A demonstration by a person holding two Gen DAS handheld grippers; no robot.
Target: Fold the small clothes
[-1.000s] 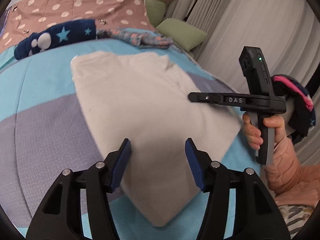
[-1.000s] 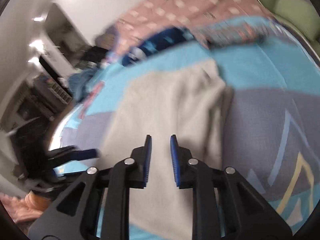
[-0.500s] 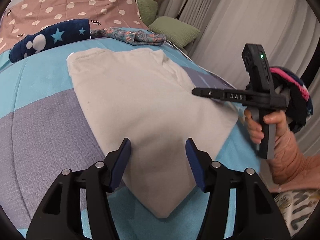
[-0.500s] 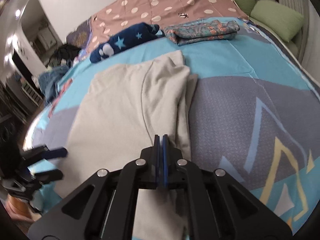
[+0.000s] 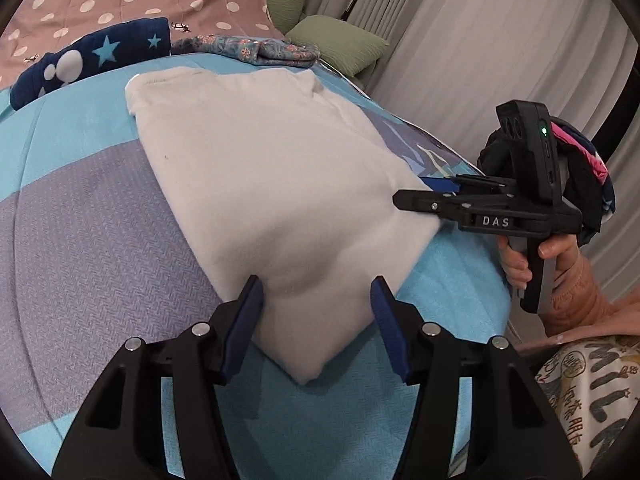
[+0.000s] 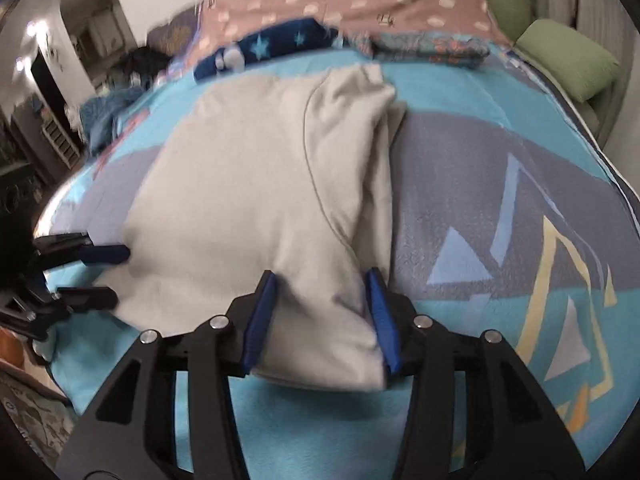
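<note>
A cream garment (image 5: 272, 184) lies flat on the blue and grey bedspread (image 5: 80, 208), with one side folded over along its right edge in the right wrist view (image 6: 256, 184). My left gripper (image 5: 316, 296) is open, its fingers astride the garment's near left corner. My right gripper (image 6: 322, 292) is open, its fingers astride the near right corner. It also shows from the side in the left wrist view (image 5: 432, 196), and the left gripper shows in the right wrist view (image 6: 100, 272).
A navy star-patterned item (image 5: 92, 60) and a folded floral garment (image 5: 248, 50) lie at the far end of the bed. Beyond them are a pink dotted cover (image 5: 132, 0) and green pillows (image 5: 340, 44). Curtains (image 5: 480, 60) hang to the right.
My right gripper has gone from shut to open and now straddles the garment's near right corner. My left gripper has moved forward to the near left corner, still open.
</note>
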